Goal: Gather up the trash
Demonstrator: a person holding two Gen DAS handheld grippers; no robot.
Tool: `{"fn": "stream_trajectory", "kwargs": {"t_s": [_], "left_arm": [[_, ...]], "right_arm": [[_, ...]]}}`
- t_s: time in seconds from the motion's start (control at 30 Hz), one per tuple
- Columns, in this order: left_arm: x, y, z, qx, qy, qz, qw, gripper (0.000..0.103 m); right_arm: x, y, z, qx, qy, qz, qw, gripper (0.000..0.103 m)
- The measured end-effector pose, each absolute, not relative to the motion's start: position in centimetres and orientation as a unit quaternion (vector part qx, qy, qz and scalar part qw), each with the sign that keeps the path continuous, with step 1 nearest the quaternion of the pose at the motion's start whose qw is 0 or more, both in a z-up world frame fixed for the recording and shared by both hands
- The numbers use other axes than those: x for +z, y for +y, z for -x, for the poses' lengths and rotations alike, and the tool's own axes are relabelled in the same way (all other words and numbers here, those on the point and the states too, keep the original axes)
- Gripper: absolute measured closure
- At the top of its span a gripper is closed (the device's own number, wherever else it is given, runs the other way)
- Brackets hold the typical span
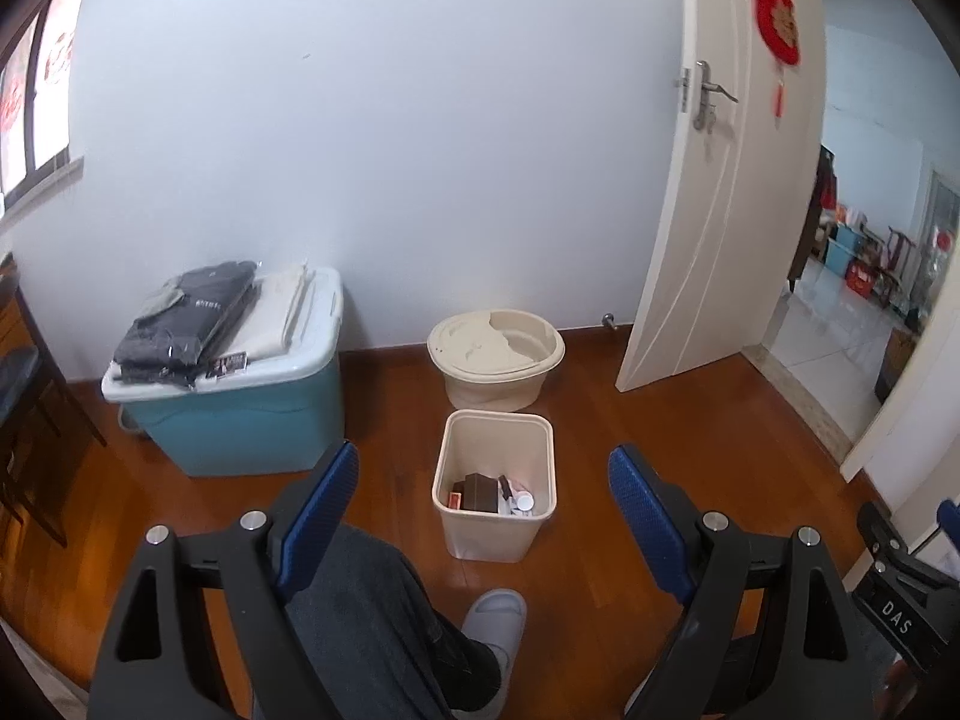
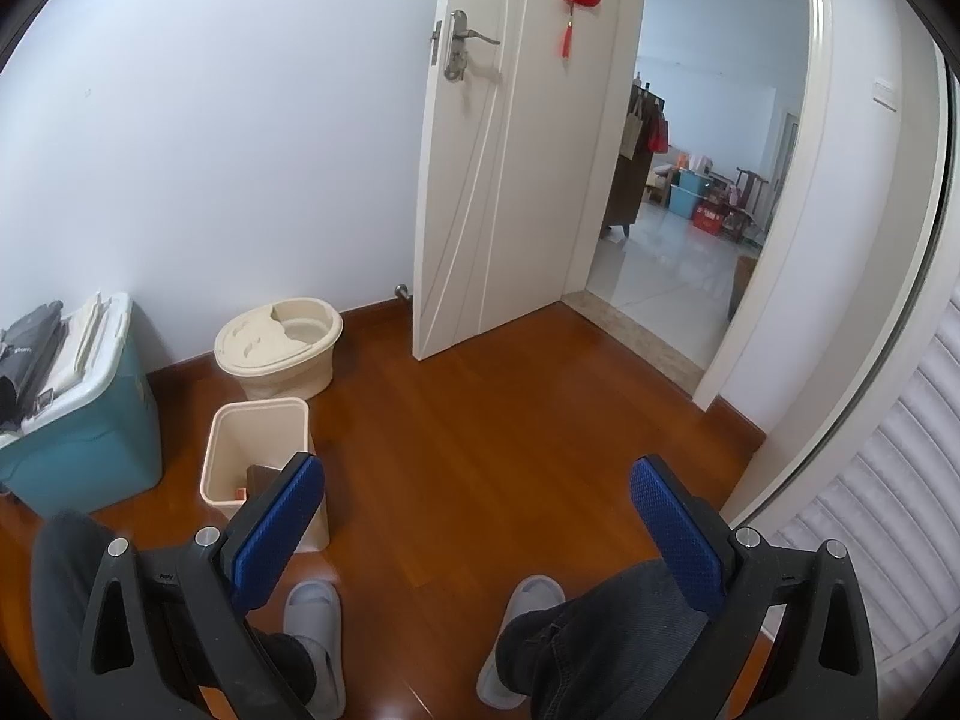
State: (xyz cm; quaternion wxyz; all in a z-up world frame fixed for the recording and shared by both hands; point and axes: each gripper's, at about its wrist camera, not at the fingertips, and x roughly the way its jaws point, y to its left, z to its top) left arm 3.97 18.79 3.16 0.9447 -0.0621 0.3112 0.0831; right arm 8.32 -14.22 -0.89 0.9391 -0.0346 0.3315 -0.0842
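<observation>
bin (image 1: 494,483) holds trash (image 1: 489,493); tub (image 1: 497,357) behind it, crate (image 1: 240,414) left.

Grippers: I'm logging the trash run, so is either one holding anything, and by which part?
Nothing is held. The left gripper and right gripper are both open and empty; the trash lies in the bin.

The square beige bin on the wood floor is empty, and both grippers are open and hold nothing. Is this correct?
Not quite. The square beige bin is not empty: the left wrist view shows a dark box and other trash inside. The rest holds: the left gripper and right gripper are open and hold nothing.
</observation>
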Motion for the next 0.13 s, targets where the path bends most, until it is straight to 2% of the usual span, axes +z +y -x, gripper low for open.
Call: {"fn": "stream_trajectory", "kwargs": {"t_s": [0.13], "left_arm": [[2.7, 17.3, -4.3, 0.076, 0.332, 0.024, 0.940, 0.015]], "right_arm": [[-1.1, -14.6, -8.6, -0.076, 0.333, 0.036, 0.939, 0.001]]}}
